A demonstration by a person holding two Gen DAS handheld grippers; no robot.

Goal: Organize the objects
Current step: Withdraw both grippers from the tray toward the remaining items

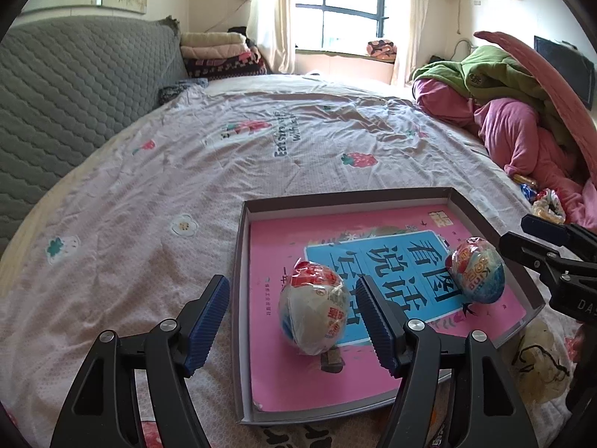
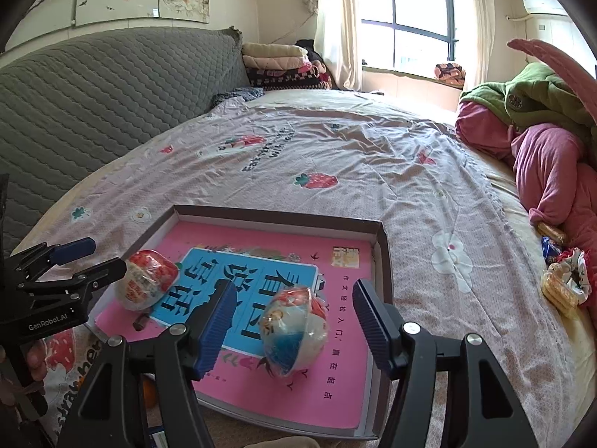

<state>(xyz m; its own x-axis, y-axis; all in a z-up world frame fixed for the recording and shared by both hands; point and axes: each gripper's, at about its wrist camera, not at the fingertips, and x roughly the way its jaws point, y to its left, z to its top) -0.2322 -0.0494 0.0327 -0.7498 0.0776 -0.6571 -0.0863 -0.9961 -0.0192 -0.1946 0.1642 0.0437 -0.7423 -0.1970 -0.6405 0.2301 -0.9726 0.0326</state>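
On a bed, the left gripper [image 1: 293, 321] and right gripper [image 2: 294, 328] hover spread wide, each around a wrapped toy egg [image 1: 315, 308] in a shallow box [image 1: 238, 298], seemingly just placed or awaiting pickup; next probably means closing or withdrawing.

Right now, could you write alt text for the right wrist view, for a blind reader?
The open right gripper frames a wrapped toy egg lying on a pink book inside a shallow box on a bed. At left, the left gripper is beside a second egg.
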